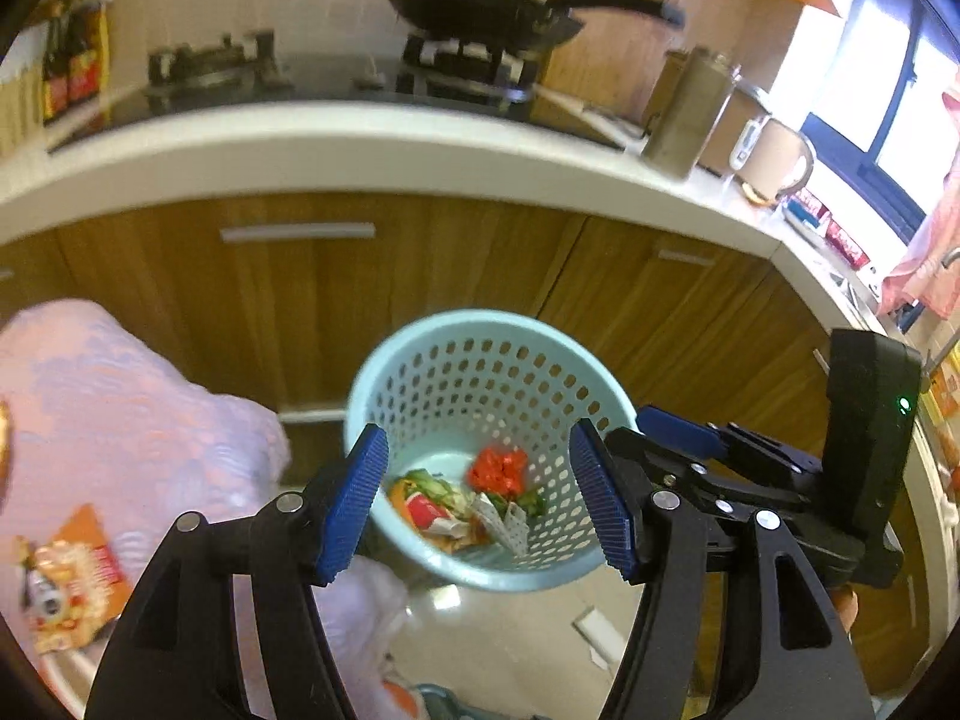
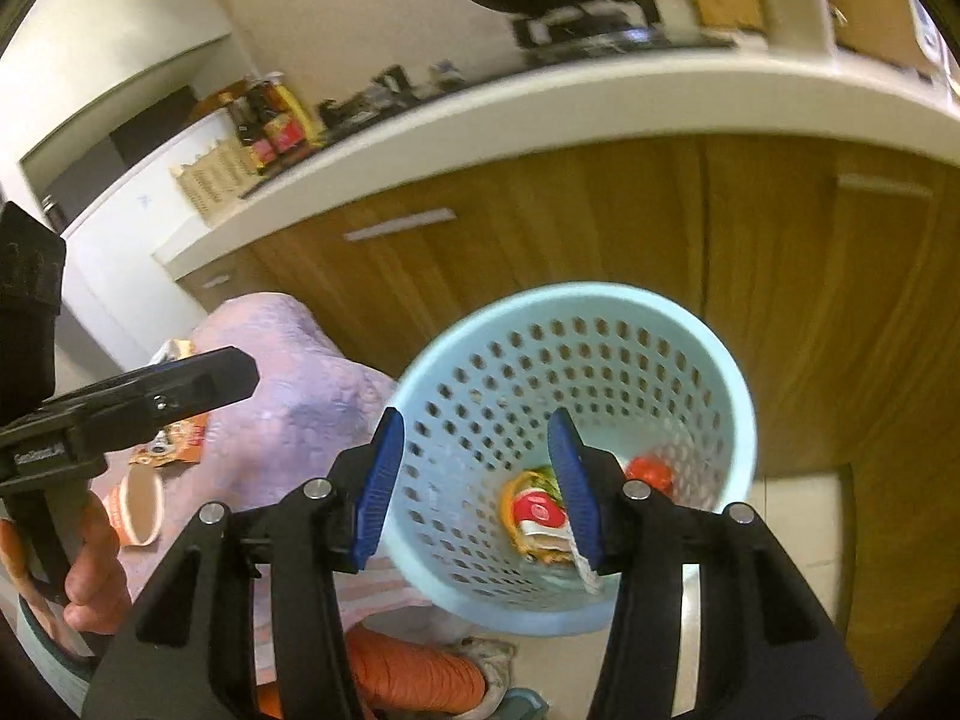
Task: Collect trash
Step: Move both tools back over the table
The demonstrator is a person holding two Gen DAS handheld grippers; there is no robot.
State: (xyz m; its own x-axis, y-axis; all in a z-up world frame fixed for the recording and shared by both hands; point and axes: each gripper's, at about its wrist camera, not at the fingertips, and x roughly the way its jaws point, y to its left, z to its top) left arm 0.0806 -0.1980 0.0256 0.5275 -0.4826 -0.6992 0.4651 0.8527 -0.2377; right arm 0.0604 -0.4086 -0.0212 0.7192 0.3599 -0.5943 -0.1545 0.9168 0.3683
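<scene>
Pale blue perforated basket stands on the floor against the wooden cabinets, directly ahead of both grippers. Inside at the bottom: red crumpled scrap, a red-and-white wrapper, green and orange bits, a white perforated piece. Left gripper above the basket, fingers spread wide, nothing between the blue pads. Right gripper also over the rim, fingers spread, nothing held; its right pad overlaps the wrapper in view, contact cannot be told. Left of the basket, a surface draped in lilac patterned cloth; on it an orange snack packet and, in the right wrist view, a paper cup lying on its side. Pale tiled floor near the basket with a few white scraps. Beyond, wooden cabinet fronts with bar handles under a white countertop. On top: black gas hob with a dark frying pan, sauce bottles far left, a metal canister and a cream kettle to the right. Bright window far right; motion blur throughout.
</scene>
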